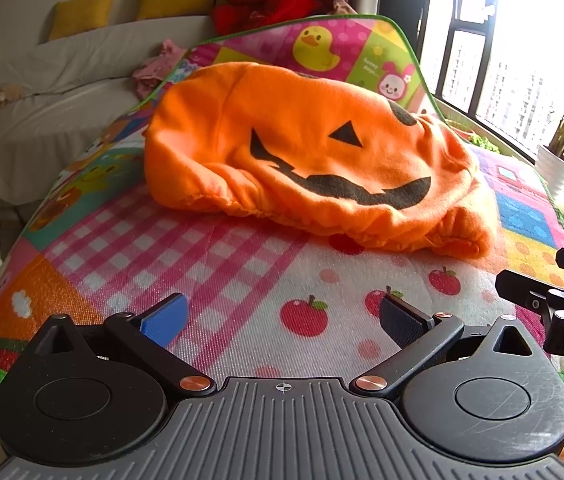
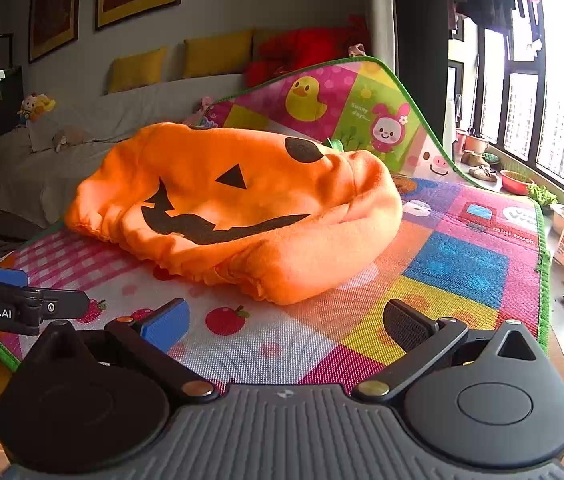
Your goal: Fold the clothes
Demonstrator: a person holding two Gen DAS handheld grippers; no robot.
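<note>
Two black eyes point(image 2: 303, 149) on pumpkin costume point(image 2: 234, 208), left view crops one

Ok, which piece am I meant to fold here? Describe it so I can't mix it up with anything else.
Start from the colourful cartoon play mat spread in front of both grippers. Lying in a rumpled heap on its middle is the orange pumpkin costume, untouched. It is the only garment on the mat, bright orange fleece with a black jack-o'-lantern face, unlike the pink clothes beside the white sofa behind.

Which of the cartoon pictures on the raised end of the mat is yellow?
The duck on the pink square. The bunny beside it is pink on a green square, and the pig below is pale pink.
</note>
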